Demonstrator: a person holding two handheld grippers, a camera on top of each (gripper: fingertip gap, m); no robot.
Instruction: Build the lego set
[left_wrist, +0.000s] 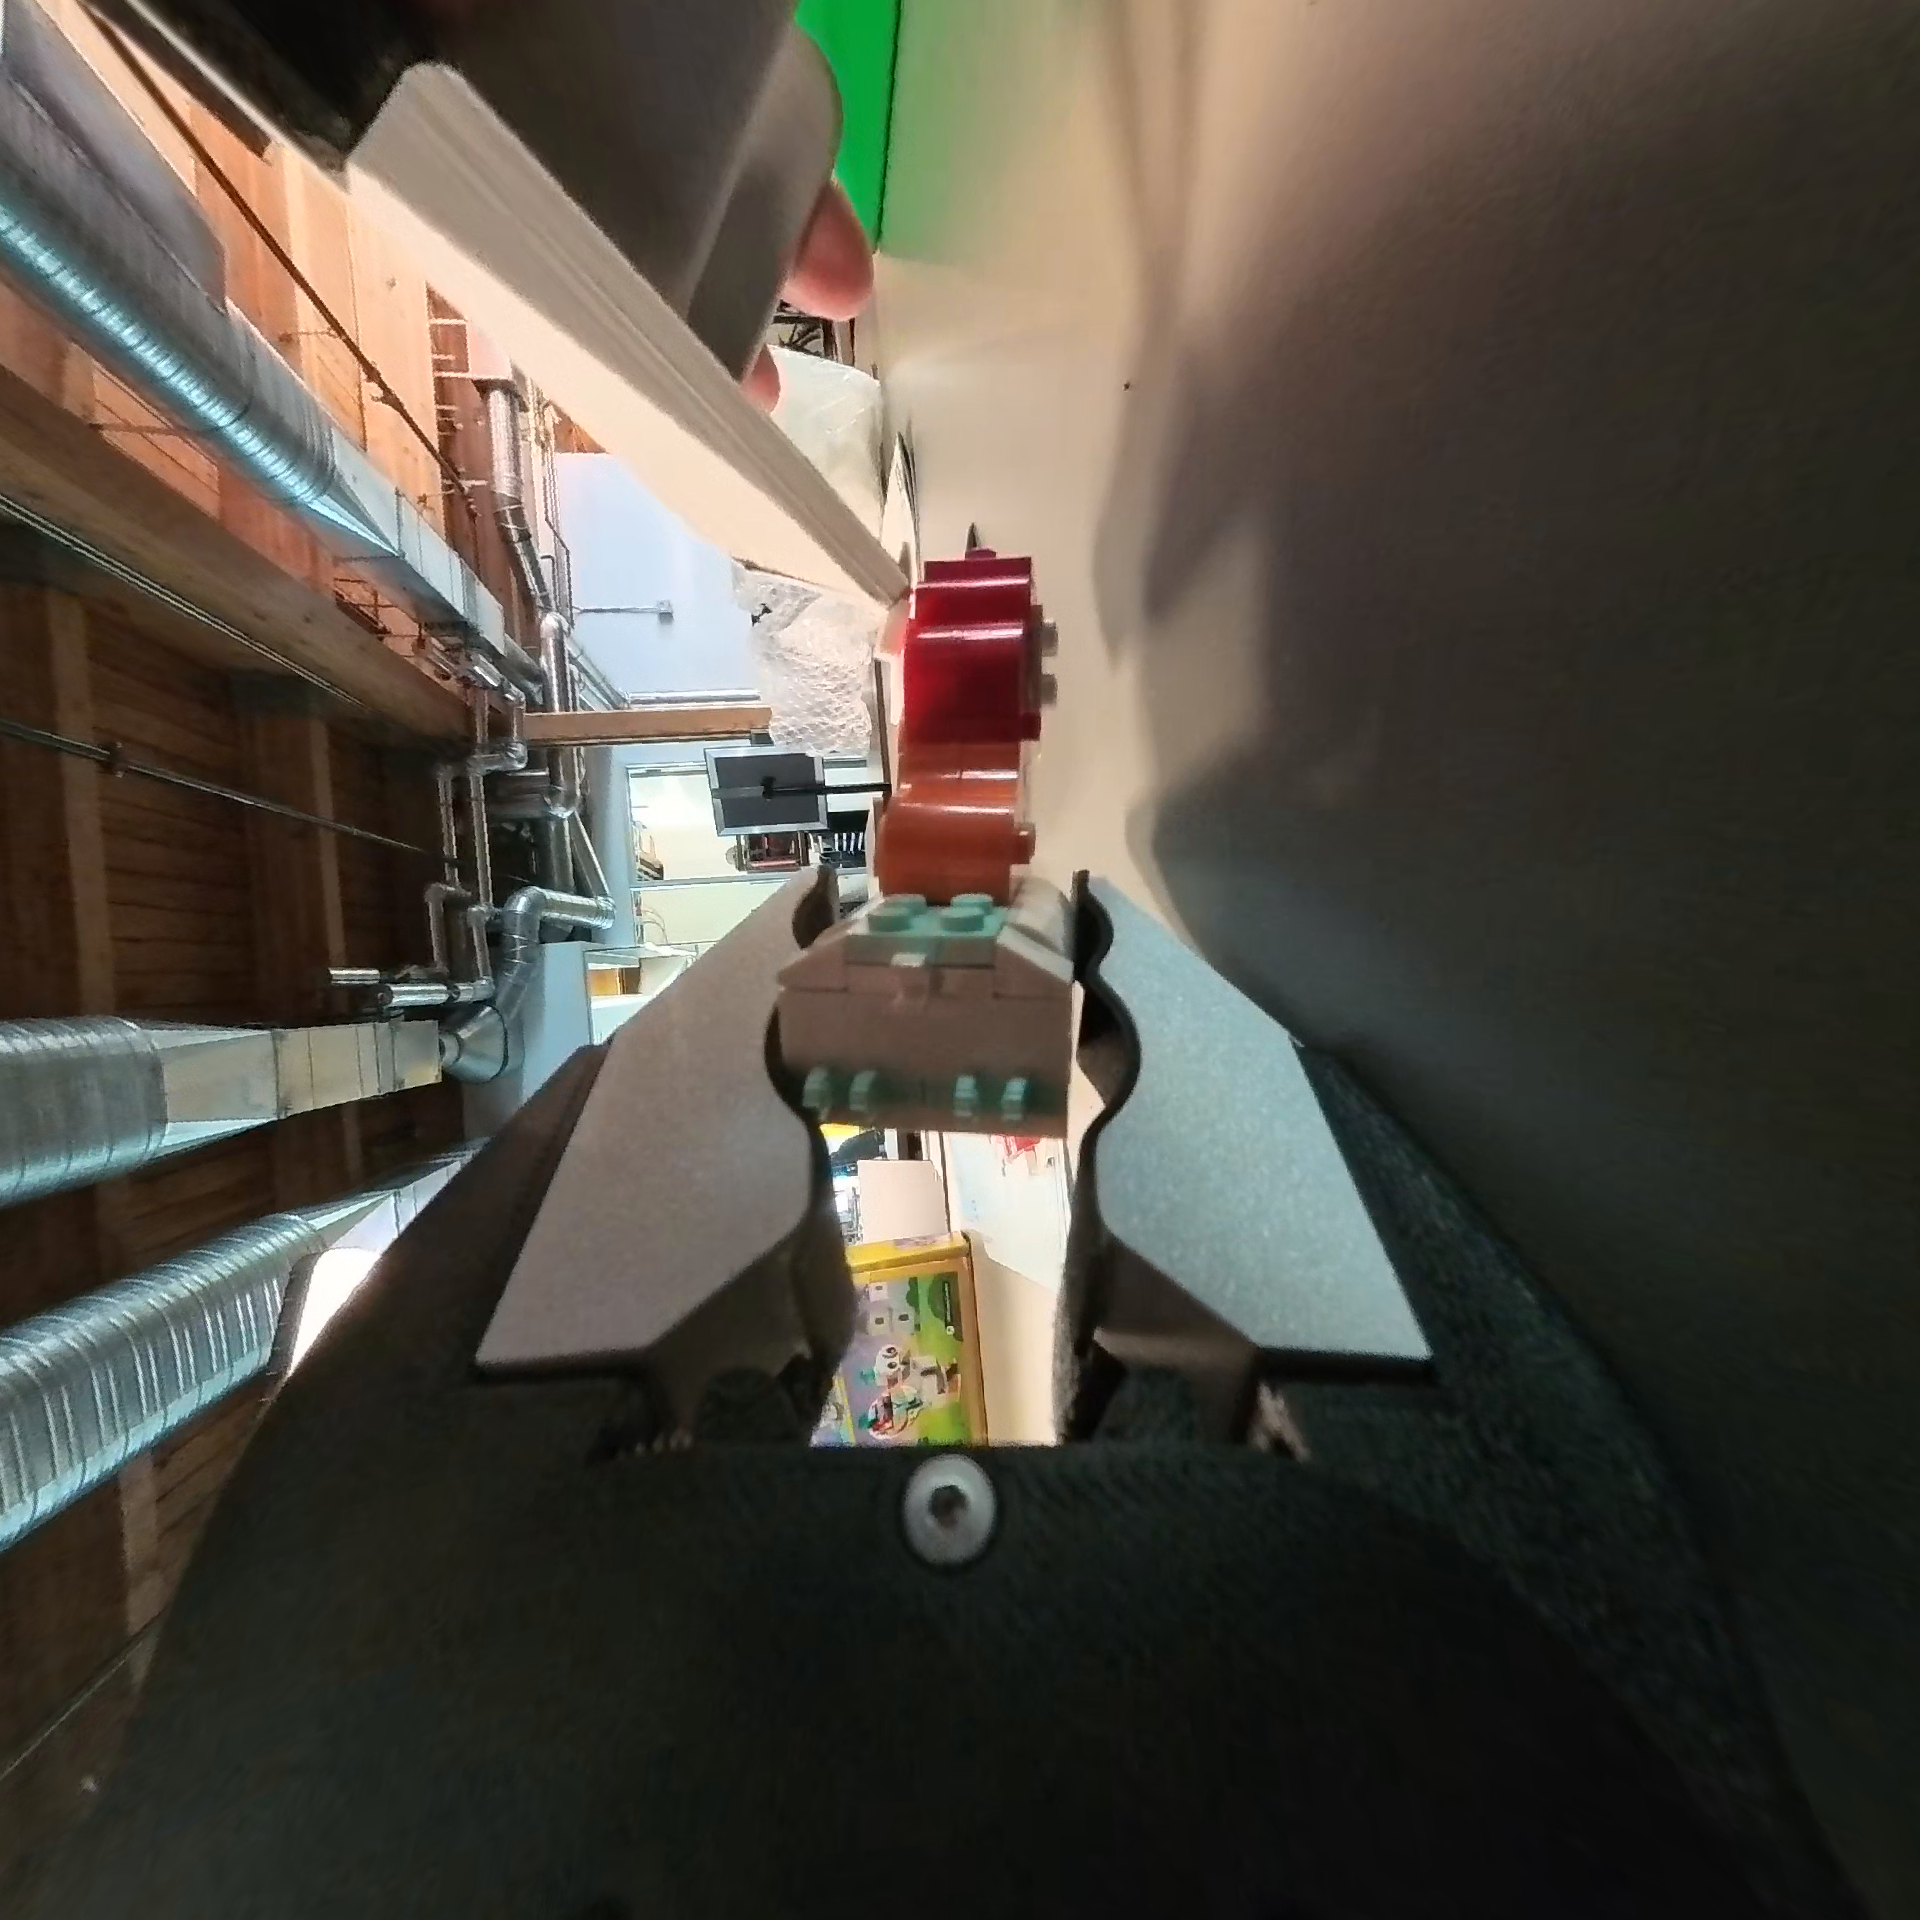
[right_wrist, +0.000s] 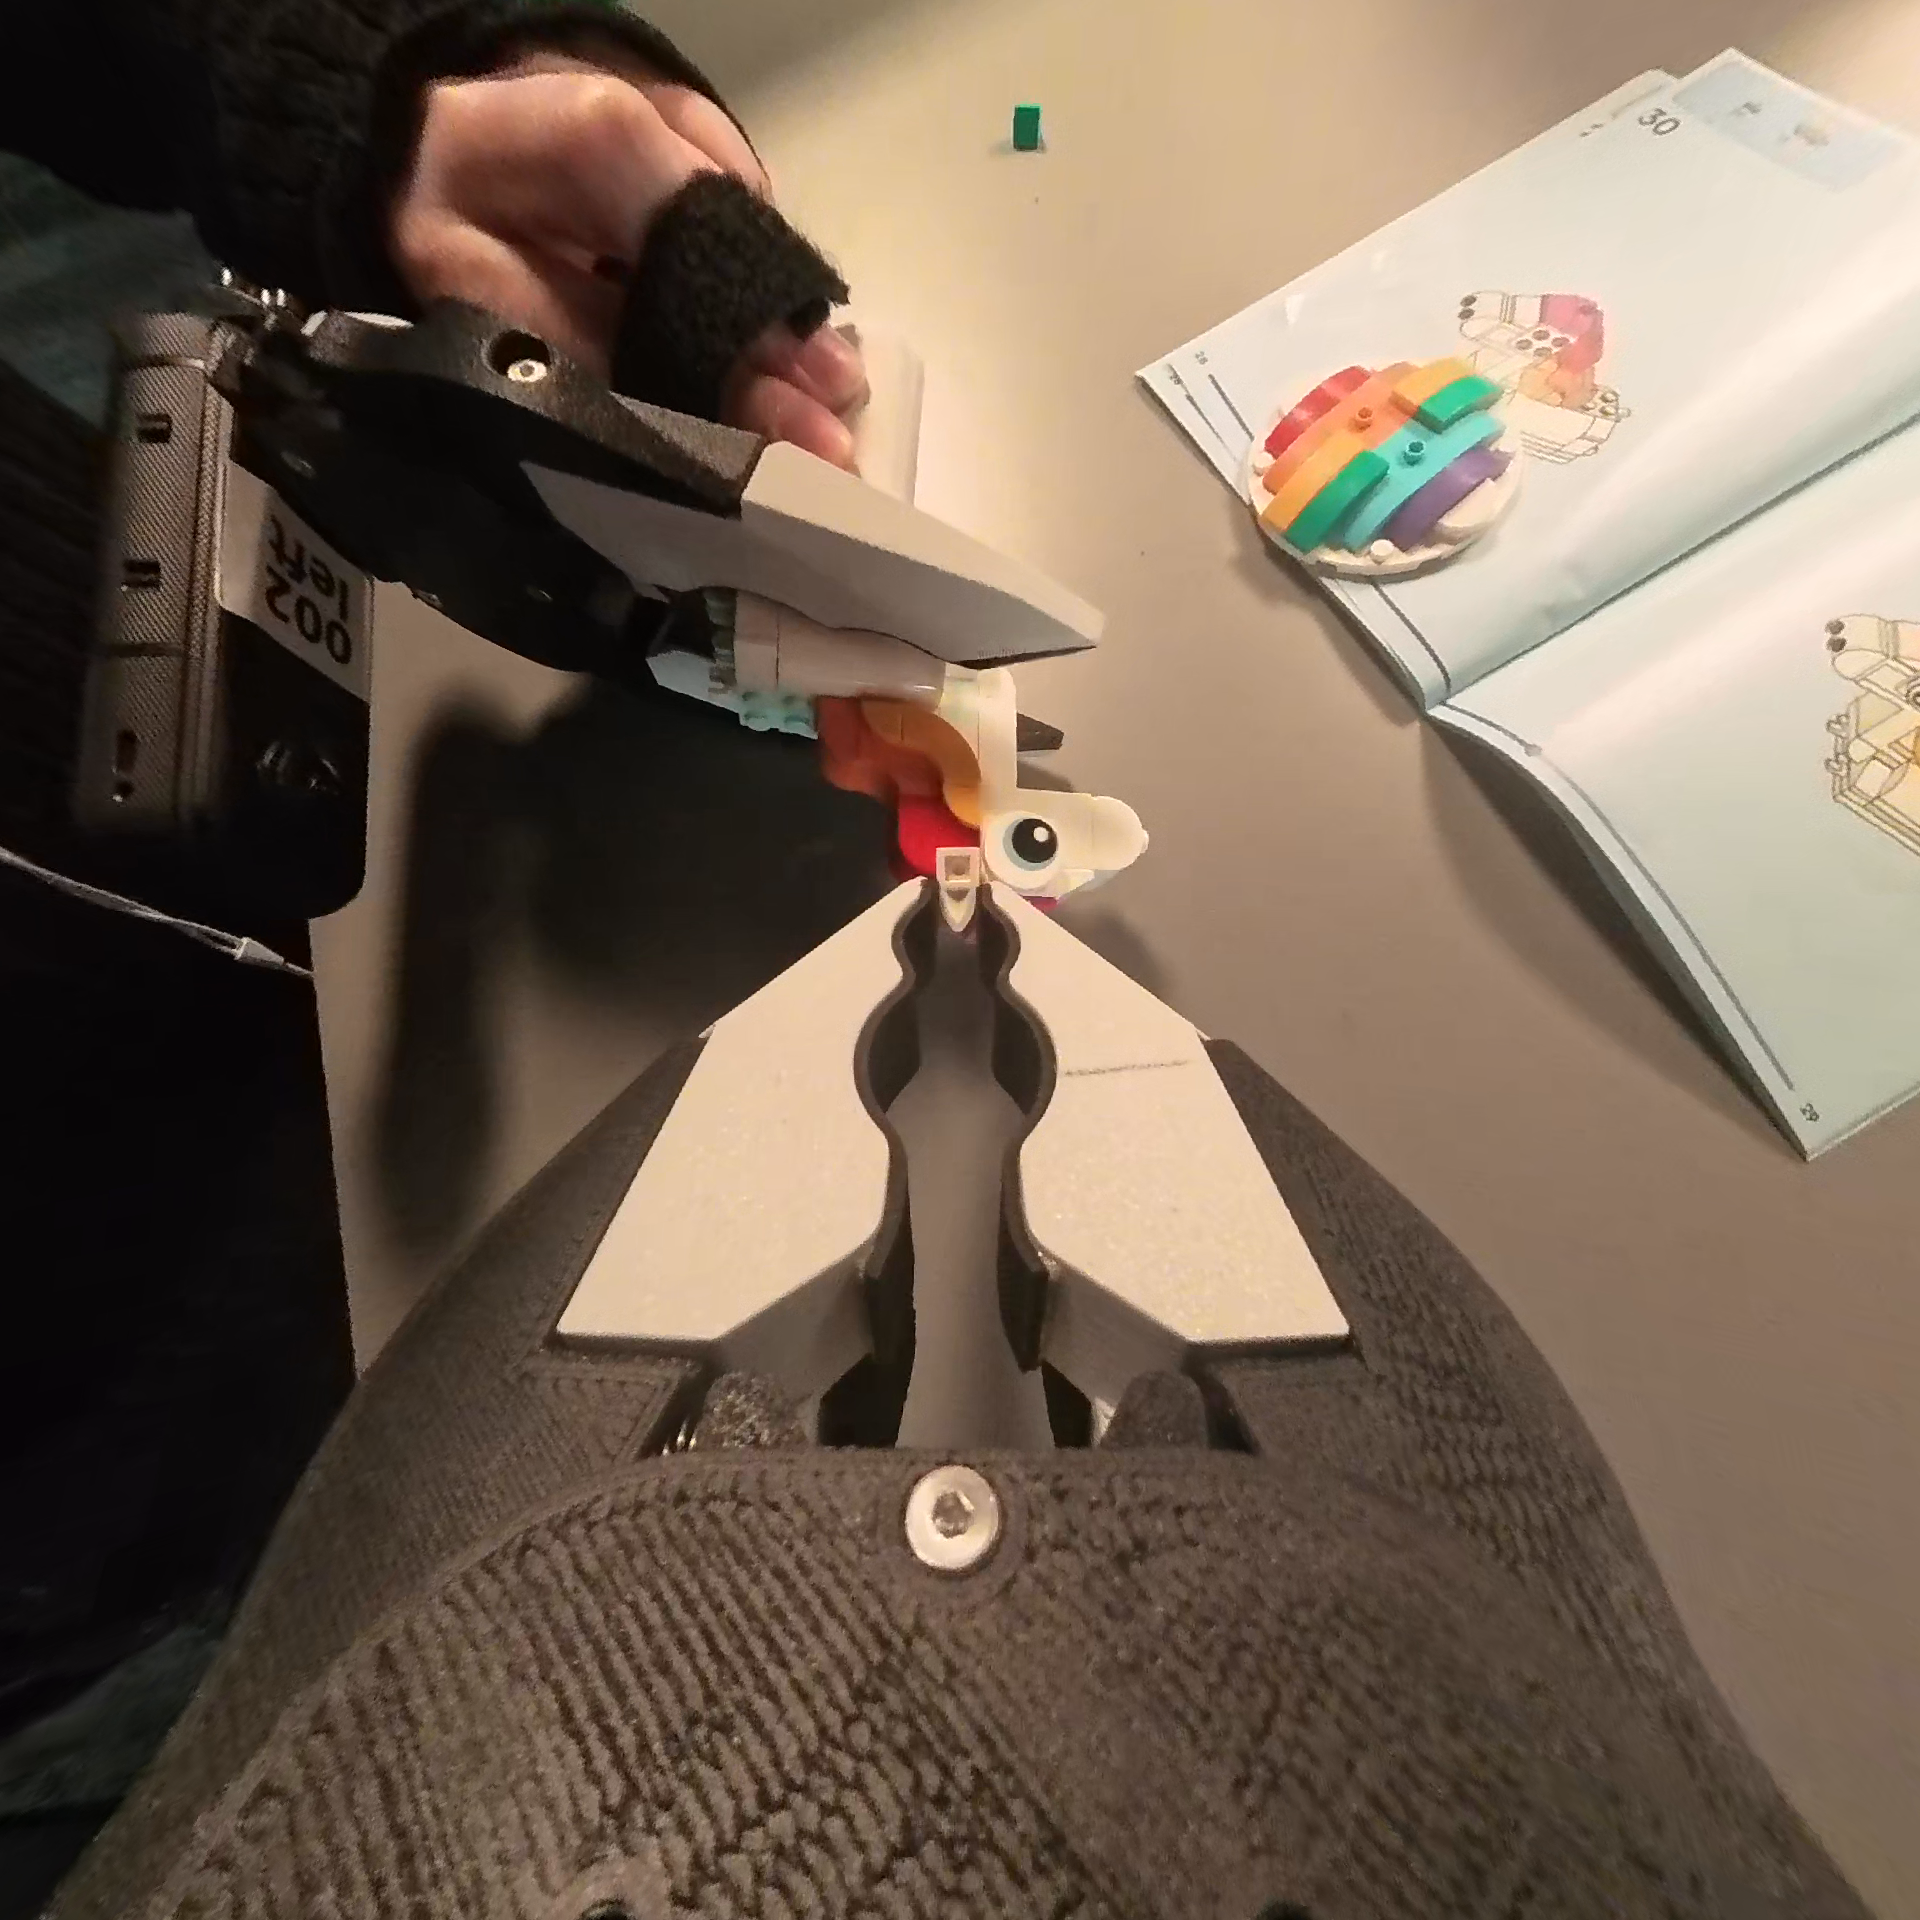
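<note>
A lego unicorn (right_wrist: 1049, 831) with a white head, a black eye and a red and orange mane is held above the grey table (right_wrist: 1195, 831). My left gripper (right_wrist: 1049, 696) is shut on its white and teal body (left_wrist: 925, 997), seen close between the left gripper's tips (left_wrist: 951, 904), with the mane (left_wrist: 966, 665) beyond. My right gripper (right_wrist: 956, 899) is shut on a small white pointed piece (right_wrist: 956, 883), which touches the unicorn's head just beside the eye. One finger (left_wrist: 665, 343) of the right gripper reaches in from the upper left in the left wrist view.
An open instruction booklet (right_wrist: 1662, 644) lies at the right, with a round rainbow build (right_wrist: 1382, 468) on its near page. A small green brick (right_wrist: 1027, 125) lies at the far side of the table. A person's hand (right_wrist: 540, 187) holds the left gripper. One gripper's finger ends stand about 5 centimetres off the other's.
</note>
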